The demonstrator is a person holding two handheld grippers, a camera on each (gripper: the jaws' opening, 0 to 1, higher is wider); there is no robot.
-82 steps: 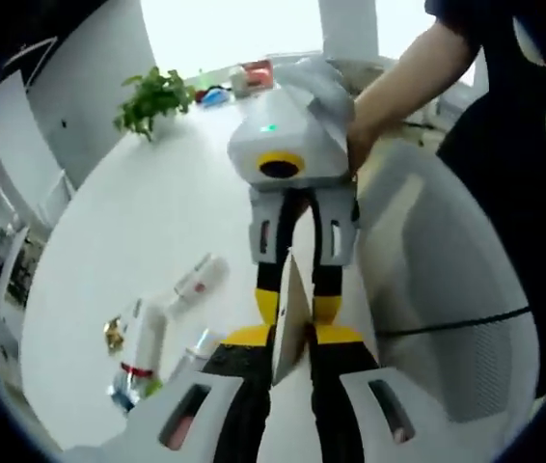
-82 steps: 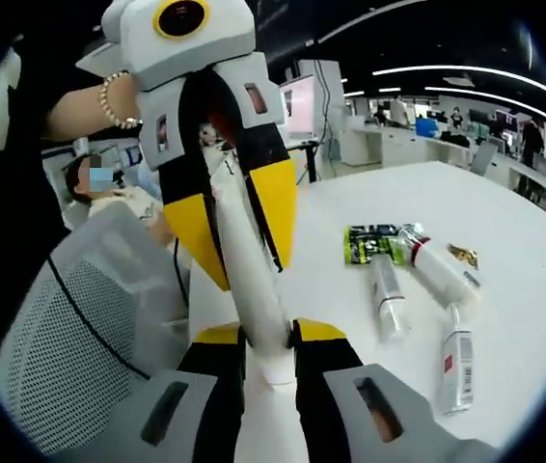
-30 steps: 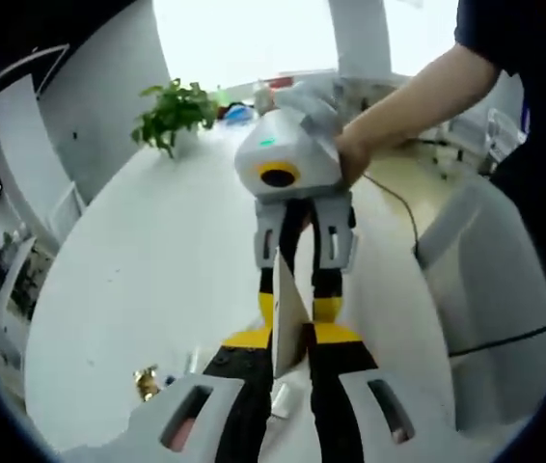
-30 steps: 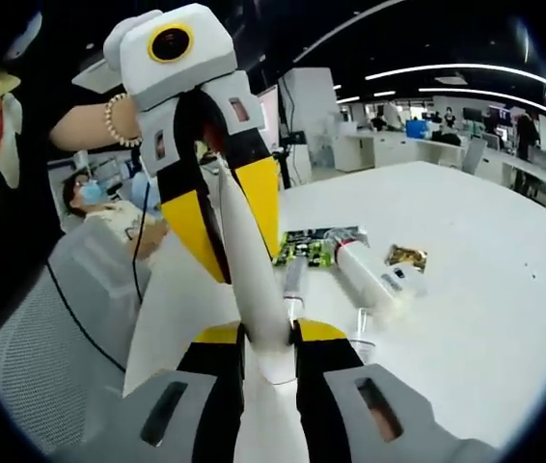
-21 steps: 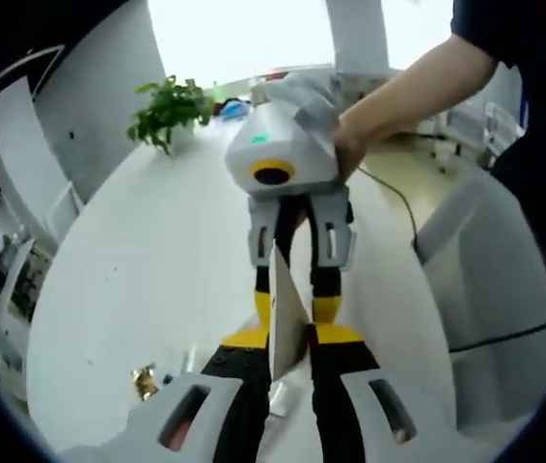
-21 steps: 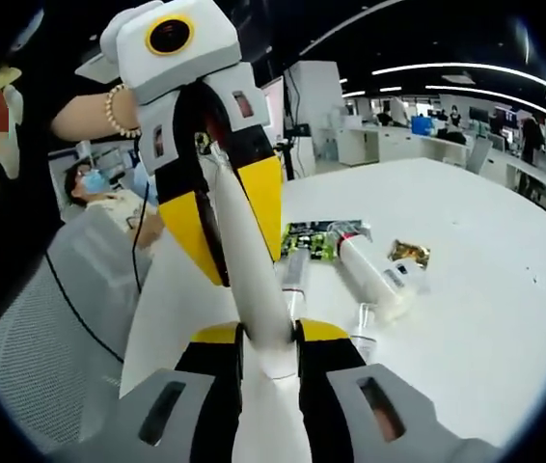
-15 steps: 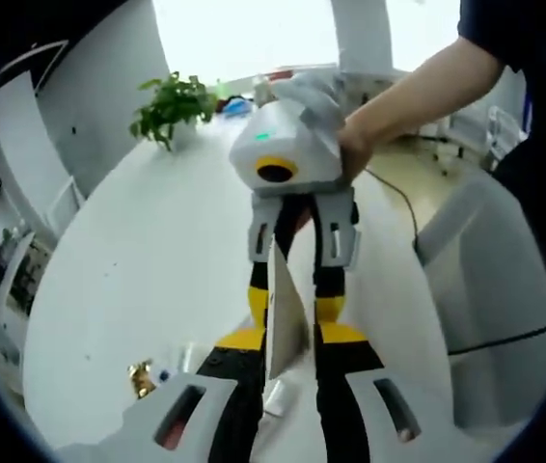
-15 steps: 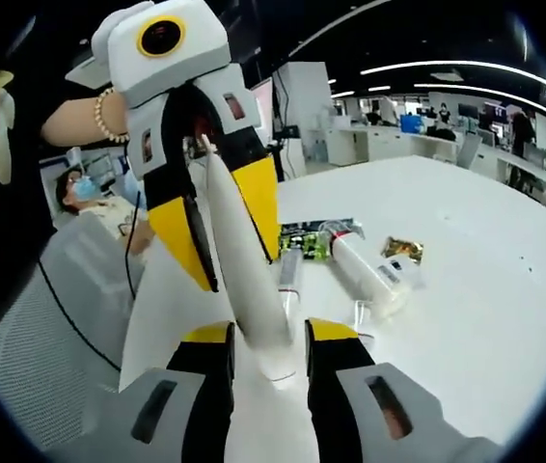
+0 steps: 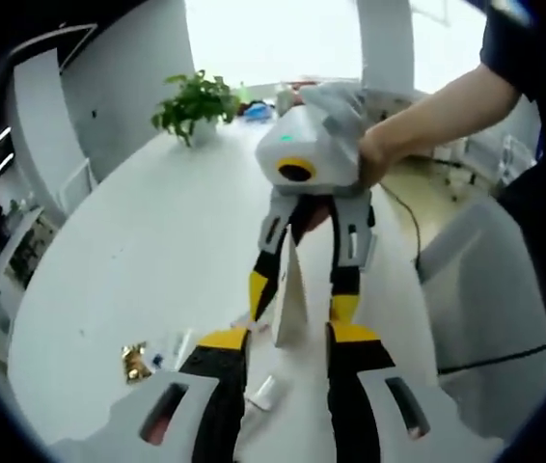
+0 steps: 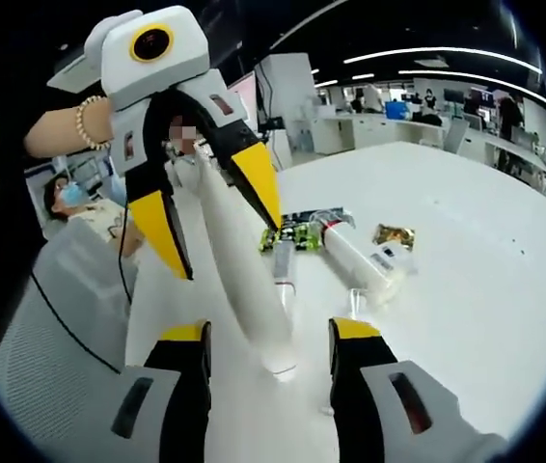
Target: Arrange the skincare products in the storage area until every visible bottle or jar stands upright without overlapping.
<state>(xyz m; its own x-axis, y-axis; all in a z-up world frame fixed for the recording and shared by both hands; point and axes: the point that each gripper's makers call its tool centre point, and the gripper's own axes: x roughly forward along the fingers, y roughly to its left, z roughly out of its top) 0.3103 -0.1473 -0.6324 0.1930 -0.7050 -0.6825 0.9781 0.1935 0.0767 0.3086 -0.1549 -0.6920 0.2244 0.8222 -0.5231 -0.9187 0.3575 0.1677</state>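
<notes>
A long white tube (image 10: 244,270) leans tilted between my two grippers, which face each other; its cap end is low near the table. My right gripper (image 10: 271,331) is open, its jaws spread clear of the tube's lower end. My left gripper (image 10: 230,249) is open too, jaws wide on both sides of the tube's upper part. In the left gripper view the tube (image 9: 289,294) stands edge-on between my left gripper (image 9: 286,336) and the right gripper (image 9: 302,301). Lying flat on the white table (image 10: 466,241) are a thick white tube (image 10: 355,256), a thin tube (image 10: 283,265) and a small bottle (image 10: 355,304).
A green sachet (image 10: 297,231) and a gold packet (image 10: 392,234) lie beside the flat tubes. A potted plant (image 9: 194,104) stands at the table's far side. A grey mesh chair (image 9: 485,289) is at the table's edge, close to a person's arm (image 9: 437,116).
Both grippers were shut on the white tube, one at each end; both have now spread their jaws away from it. The views shifted slightly.
</notes>
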